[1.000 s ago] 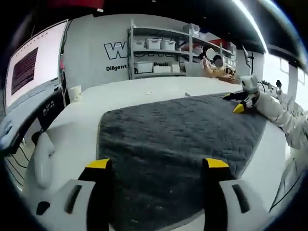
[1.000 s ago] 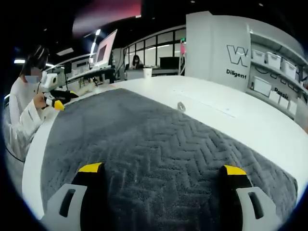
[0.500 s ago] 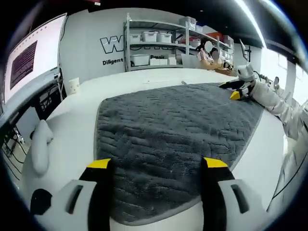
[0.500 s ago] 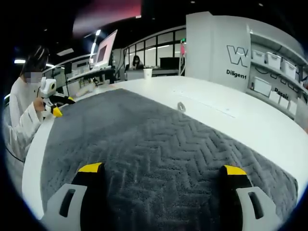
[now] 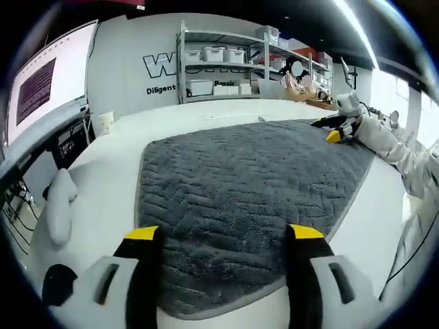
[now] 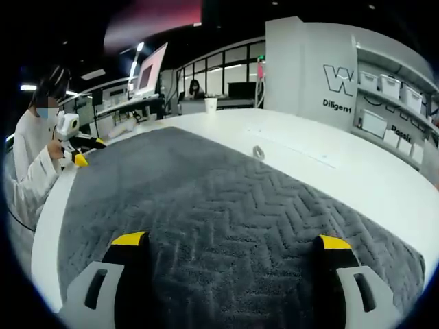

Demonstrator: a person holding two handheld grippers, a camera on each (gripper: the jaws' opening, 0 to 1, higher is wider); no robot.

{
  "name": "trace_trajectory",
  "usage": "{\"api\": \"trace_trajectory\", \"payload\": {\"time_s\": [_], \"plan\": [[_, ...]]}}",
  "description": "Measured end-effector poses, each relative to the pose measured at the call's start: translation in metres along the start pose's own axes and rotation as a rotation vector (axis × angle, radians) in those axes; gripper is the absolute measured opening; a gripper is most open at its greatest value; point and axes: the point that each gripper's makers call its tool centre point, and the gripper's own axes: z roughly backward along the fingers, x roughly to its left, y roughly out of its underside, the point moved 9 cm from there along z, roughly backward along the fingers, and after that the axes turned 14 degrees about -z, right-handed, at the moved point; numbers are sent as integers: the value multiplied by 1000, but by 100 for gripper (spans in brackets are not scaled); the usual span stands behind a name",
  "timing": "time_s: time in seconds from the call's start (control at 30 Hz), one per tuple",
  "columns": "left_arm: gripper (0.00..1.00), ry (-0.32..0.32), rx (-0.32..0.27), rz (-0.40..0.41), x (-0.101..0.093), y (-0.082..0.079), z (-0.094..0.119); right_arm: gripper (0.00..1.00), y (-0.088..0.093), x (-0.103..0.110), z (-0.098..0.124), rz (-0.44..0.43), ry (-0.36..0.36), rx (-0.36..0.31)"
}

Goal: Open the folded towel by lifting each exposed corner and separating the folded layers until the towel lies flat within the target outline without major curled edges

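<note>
Now the left gripper (image 5: 223, 233) hangs with fingers spread above the towel's (image 5: 240, 185) near edge, having drawn back since a second ago. That towel lies open and flat across the white surface (image 5: 103, 178). Rightward, the right gripper (image 6: 230, 241), fingers likewise spread and empty, hovers unmoved over it; unfolding looks finished.

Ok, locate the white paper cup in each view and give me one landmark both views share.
Left gripper view: the paper cup stands at upper left on the white table, beyond the grey towel's left edge.
Right gripper view: the cup stands at top centre, at the table's far edge past the towel.
Shared landmark: the wall lettering.
</note>
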Motion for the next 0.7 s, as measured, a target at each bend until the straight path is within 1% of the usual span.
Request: {"api": "trace_trajectory", "payload": {"time_s": [0.2,0.23,0.27,0.33,0.4,0.47,0.57,0.6,0.7], "plan": [[73,13,1,5,1,-1,1,99,0,0,0,0,0,0],[73,16,-5,13,1,-2,2,99,0,0,0,0,0,0],[73,20,-29,30,0,-4,4,99,0,0,0,0,0,-1],[70,16,-58,60,-1,-5,8,99,0,0,0,0,0,-1],[70,0,-92,89,-1,-8,15,99,0,0,0,0,0,-1],[67,-32,-111,117,-2,-8,21,99,0,0,0,0,0,-1],[63,-81,-119,135,-3,-6,34,99,0,0,0,0,-1,-2],[63,-87,-119,137,-5,-5,37,99,-1,0,0,0,-1,-2],[63,-129,-104,137,-9,-3,44,99,0,0,0,0,0,-2]]}}
